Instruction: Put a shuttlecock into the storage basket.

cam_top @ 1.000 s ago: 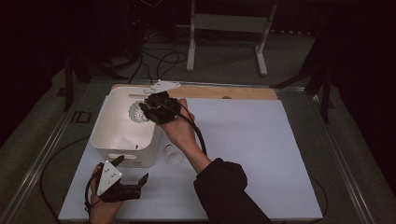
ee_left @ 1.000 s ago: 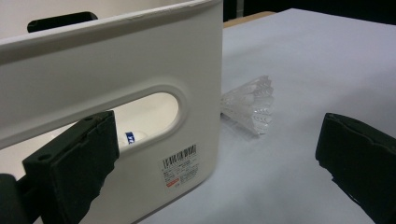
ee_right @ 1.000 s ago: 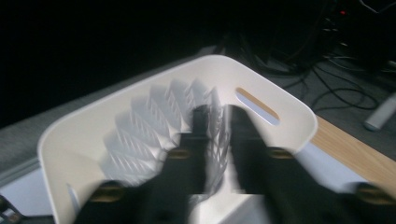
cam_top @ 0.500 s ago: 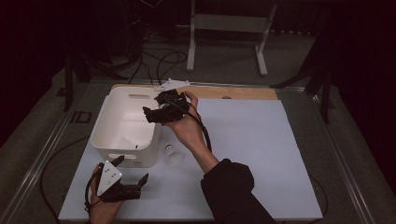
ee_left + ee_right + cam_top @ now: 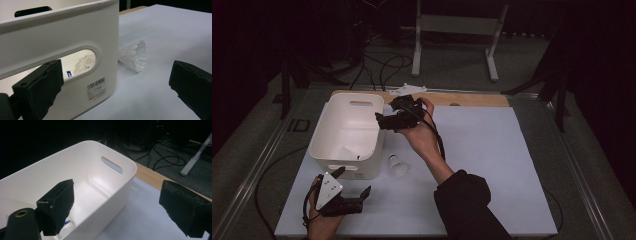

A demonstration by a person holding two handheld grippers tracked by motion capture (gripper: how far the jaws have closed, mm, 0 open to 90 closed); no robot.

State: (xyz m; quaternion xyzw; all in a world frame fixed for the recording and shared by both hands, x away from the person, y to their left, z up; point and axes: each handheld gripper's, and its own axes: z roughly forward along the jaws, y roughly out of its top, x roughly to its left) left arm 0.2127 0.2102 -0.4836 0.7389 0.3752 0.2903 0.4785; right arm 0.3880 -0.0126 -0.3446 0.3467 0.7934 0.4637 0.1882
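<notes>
The high view looks forward and down across the table [image 5: 492, 165] from the person's side, far enough back to catch the floor beyond. The left gripper view sits low on the tabletop, hard up against the white bin [image 5: 75, 32] and its handle slot. The right gripper view peers down into that same bin [image 5: 110, 185] from above its rim.

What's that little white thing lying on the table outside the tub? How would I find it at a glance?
Start at the white tub on the left of the white table sheet. Just off its near right corner, a shuttlecock lies on its side on the sheet. It is the loose one outside the tub; another lies inside, seen through the handle slot, and its lattice skirt marks it out.
</notes>
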